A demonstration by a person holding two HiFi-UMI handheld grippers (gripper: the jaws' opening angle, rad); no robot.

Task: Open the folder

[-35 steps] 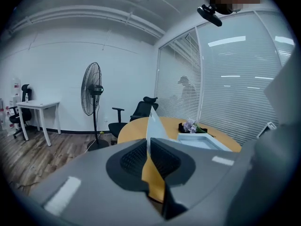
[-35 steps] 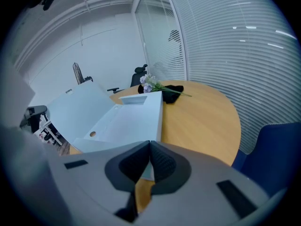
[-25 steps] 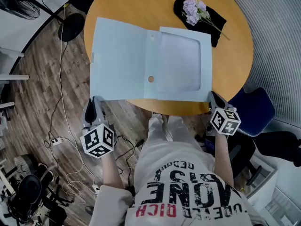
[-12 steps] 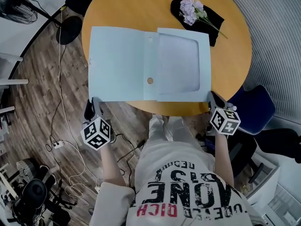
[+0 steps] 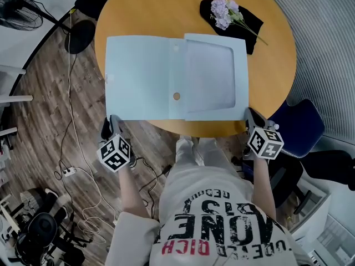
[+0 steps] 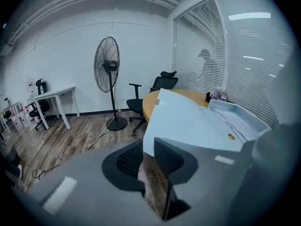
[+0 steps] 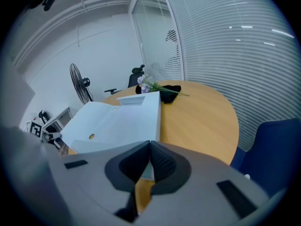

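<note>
A pale blue folder (image 5: 144,76) lies open on the round wooden table (image 5: 166,10). Its left cover is flat and overhangs the table's left edge. My left gripper (image 5: 112,122) is at that cover's near left corner. In the left gripper view its jaws (image 6: 148,149) have just been opening: there is a gap between the pads, and the folder (image 6: 188,121) has its corner at the tips, unpressed. My right gripper (image 5: 250,115) sits at the near right corner. In the right gripper view its tips (image 7: 149,144) meet on the folder (image 7: 117,121) edge.
A sprig of lilac flowers (image 5: 224,10) lies on a black cloth (image 5: 249,24) at the table's far right. A blue chair (image 5: 302,129) stands to the right. Cables (image 5: 72,170) trail over the wood floor at left. A standing fan (image 6: 109,74) and an office chair (image 6: 160,86) are beyond.
The left cover has come down from slightly raised to flat. The left gripper sank with it and its jaws parted. The right gripper kept still.
</note>
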